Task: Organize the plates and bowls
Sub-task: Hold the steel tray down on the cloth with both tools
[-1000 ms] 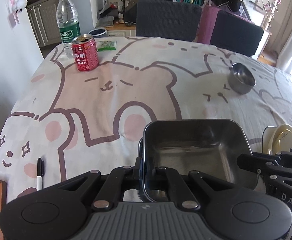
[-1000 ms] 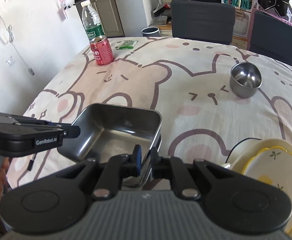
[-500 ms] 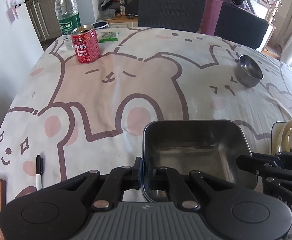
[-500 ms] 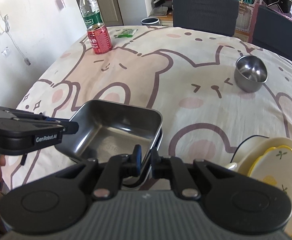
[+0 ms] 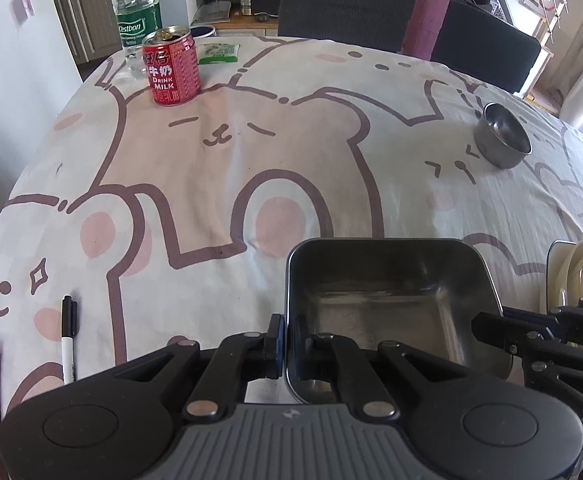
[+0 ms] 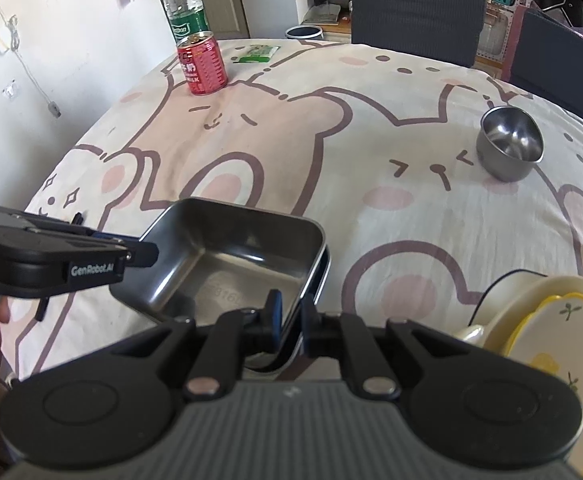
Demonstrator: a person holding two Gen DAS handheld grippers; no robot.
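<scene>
Gripping the square steel tray from two sides, I hold it with both tools above the bear-print tablecloth. My left gripper has its jaws clamped on the tray's near-left rim, one pad outside the wall and one inside. My right gripper has its jaws clamped on the tray's opposite edge, where the rim of a second tray shows just beneath the first; whether that lower one is also pinched I cannot tell. The tray sits at the near edge of the table, just beside a stack of cream plates with yellow trim on its right. A round steel bowl stands well apart, farther back on the right. At the far left stand a red milk can and, behind it, a water bottle. A black marker lies near the left edge.
</scene>
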